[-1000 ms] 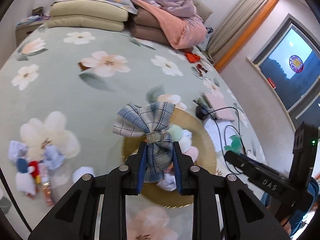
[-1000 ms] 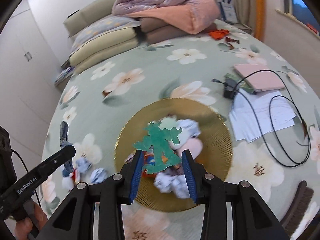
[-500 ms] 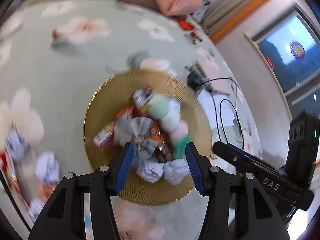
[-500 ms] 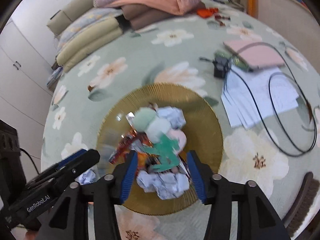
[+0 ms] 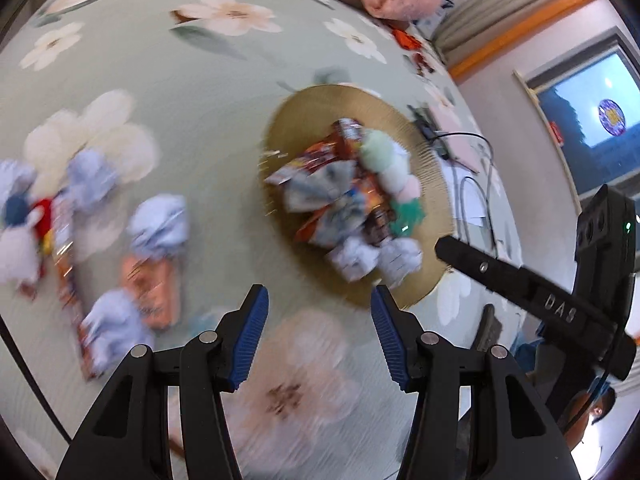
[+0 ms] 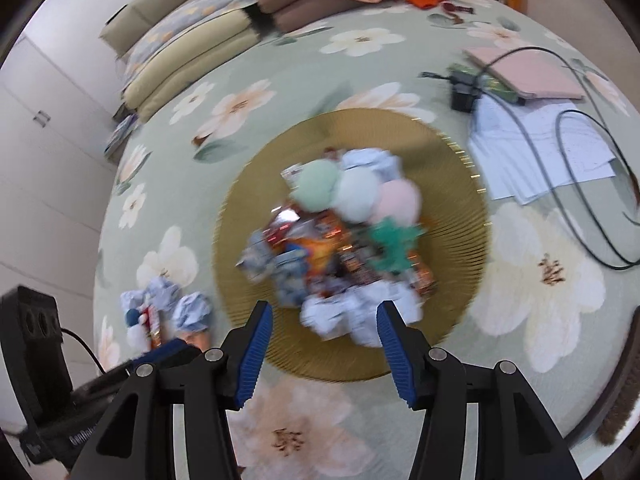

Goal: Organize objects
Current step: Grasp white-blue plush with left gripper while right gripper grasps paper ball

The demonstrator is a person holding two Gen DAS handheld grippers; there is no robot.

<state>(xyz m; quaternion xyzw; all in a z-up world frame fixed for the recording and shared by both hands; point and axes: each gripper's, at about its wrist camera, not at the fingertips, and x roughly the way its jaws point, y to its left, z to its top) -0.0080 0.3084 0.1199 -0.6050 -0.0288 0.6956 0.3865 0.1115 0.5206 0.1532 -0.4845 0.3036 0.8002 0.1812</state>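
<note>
Above the gold plate [image 5: 436, 184], in the left wrist view, our left gripper [image 5: 319, 334] hangs with its jaws spread wide and nothing between them. A second ago those jaws pinched the plaid bow [image 5: 320, 190]; now that bow lies on the plate's heap among snack wrappers and crumpled paper, so we judge that drop finished. The view is smeared by motion. Off the plate's left side, well apart from it, loose things wait on the floral bedspread [image 5: 160, 48]: pale blue paper wads [image 5: 160, 224], a pink wrapper [image 5: 150, 284] and a small plush toy [image 5: 16, 236]. Those look like our next pickups.

Over the plate's near rim [image 6: 472, 248], in the right wrist view, our right gripper [image 6: 325, 334] is likewise wide apart and touches nothing. The green cutout [image 6: 394, 246] it carried a second ago now rests on the heap, just beside the pastel balls [image 6: 356, 192]. Left of the plate lie the remaining scraps [image 6: 168, 308]; right of it lie papers and a cable [image 6: 584, 160].
</note>
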